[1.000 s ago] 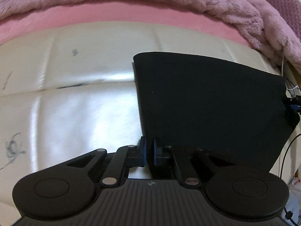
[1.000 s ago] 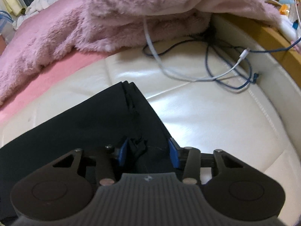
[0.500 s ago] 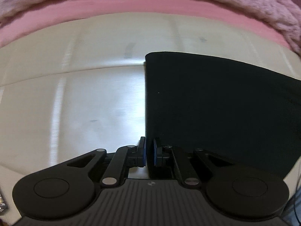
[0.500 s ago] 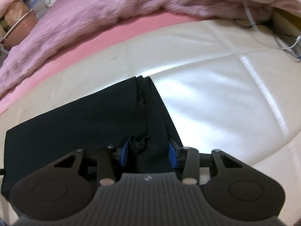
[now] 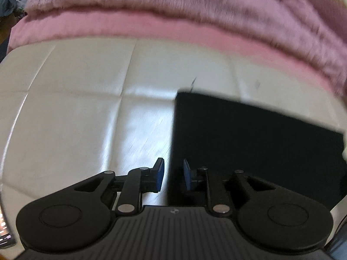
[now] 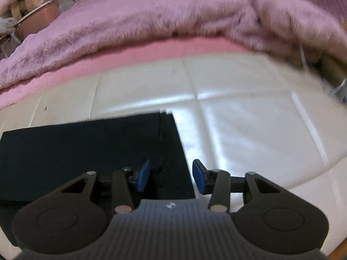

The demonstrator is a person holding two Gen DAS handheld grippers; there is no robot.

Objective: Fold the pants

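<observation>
The black folded pants (image 5: 249, 143) lie flat on the cream cushioned surface (image 5: 76, 108). My left gripper (image 5: 173, 174) straddles their left edge. Its jaws are opening, and the left pad stands clear of the cloth. In the right wrist view the pants (image 6: 86, 151) fill the lower left, with a seam fold near their right edge. My right gripper (image 6: 171, 176) straddles that right edge. Its jaws are opening slightly: the left pad sits against a bunched fold, and a thin bright gap shows beside the right pad.
A fluffy pink blanket (image 5: 173, 6) and a pink sheet (image 6: 151, 49) run along the far edge of the cream surface (image 6: 249, 119). A white cable (image 6: 303, 54) hangs at the far right. Clutter and a metal bowl (image 6: 32, 15) sit at the far left.
Both grippers dragged the pants sideways across the surface; the cables slid out of the right view. The left pads, pinched on the edge before, have now parted.
</observation>
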